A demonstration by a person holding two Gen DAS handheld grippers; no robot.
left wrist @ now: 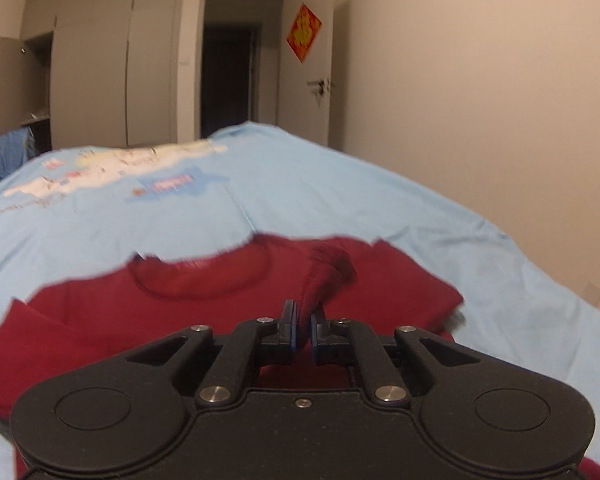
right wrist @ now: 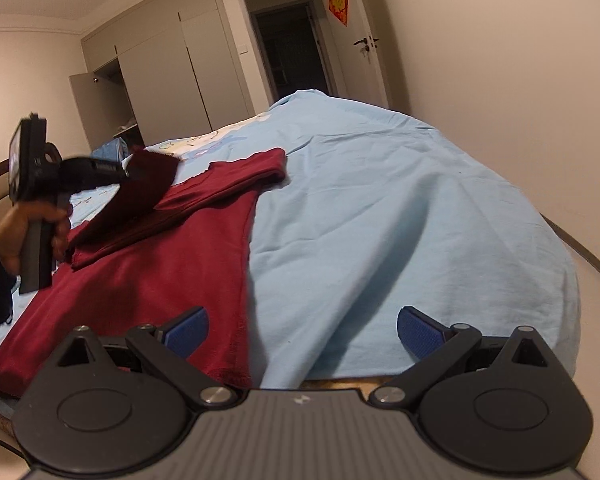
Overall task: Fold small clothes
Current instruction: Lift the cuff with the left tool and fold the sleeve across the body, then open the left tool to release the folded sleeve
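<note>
**Red shirt on the bed, one sleeve lifted**

A bed (right wrist: 400, 184) under a light blue sheet carries a dark red shirt (right wrist: 148, 280), spread flat near the bed's near edge. The left gripper (left wrist: 304, 320) is clamped tight on the shirt's sleeve (left wrist: 324, 272), raised over the body. The right gripper (right wrist: 302, 332) hangs spread wide, empty, above the shirt's hem edge.
</note>
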